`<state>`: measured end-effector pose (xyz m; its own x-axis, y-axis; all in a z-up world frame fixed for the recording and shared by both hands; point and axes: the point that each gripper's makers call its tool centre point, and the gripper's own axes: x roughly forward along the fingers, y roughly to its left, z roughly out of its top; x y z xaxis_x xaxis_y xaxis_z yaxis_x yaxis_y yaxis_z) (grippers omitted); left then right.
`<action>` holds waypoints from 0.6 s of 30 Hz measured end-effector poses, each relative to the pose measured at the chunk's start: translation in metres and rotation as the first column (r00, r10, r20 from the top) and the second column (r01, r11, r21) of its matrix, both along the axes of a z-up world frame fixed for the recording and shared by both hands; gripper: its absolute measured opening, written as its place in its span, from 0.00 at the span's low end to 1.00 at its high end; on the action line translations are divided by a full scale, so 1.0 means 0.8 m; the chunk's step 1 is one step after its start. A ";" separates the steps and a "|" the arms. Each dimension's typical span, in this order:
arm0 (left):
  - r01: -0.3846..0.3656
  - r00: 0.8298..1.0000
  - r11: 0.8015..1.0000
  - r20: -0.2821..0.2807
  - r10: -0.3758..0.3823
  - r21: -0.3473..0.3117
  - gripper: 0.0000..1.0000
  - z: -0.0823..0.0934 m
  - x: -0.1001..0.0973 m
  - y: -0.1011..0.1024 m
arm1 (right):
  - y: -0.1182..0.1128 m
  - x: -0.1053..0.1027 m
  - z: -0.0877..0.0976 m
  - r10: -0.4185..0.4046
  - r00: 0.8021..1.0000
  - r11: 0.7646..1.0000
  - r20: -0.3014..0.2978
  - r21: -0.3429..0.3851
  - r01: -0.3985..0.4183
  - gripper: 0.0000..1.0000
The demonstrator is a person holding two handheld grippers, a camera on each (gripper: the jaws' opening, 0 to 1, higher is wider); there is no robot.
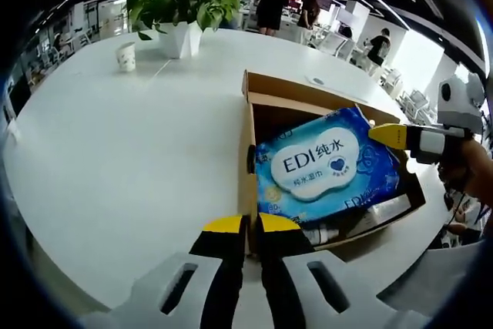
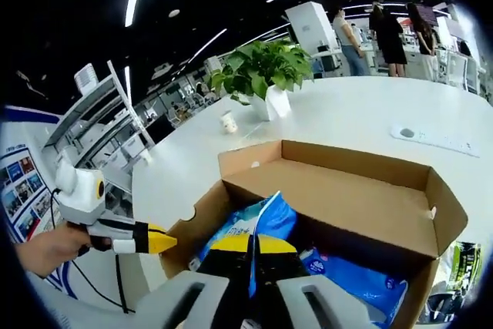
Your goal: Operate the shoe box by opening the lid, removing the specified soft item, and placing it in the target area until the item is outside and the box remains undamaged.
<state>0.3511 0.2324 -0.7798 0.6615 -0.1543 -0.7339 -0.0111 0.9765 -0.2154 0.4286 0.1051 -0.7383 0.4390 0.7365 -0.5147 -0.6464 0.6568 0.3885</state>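
- Shoe box (image 1: 266, 102) sits open near the edge of the white table (image 1: 115, 152), its lid folded back on the far side; the lid step looks done.
- Inside it, a blue pack of wet wipes (image 1: 327, 163) is tilted up on one edge, partly raised above the box walls but not yet outside.
- In the right gripper view, the right gripper (image 2: 250, 248) has its yellow-tipped jaws pressed together on the pack's upper edge, pinching the soft wrapper (image 2: 258, 217).
- The left gripper (image 1: 243, 225) has its jaws pressed together at the box's near wall; whether they actually pinch the cardboard cannot be told, though they seem placed to steady the box.
- Judged from this, the removal step is in hand.
- The next move calls for lifting the pack straight up and clear of the walls without dragging the cardboard, then carrying it to bare table beside the box.
- A potted plant (image 1: 185, 5) and a paper cup (image 1: 125, 55) stand at the far side of the table.
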 end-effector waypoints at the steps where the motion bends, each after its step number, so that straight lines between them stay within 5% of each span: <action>1: 0.000 1.000 1.000 0.000 0.000 0.000 0.04 0.000 0.000 0.000 | 0.000 0.001 0.000 -0.001 1.000 1.000 -0.001 0.001 0.001 0.00; 18: 0.003 1.000 1.000 0.002 -0.003 -0.007 0.04 0.001 0.000 0.000 | 0.016 0.002 0.047 -0.005 1.000 0.996 -0.002 0.091 0.005 0.00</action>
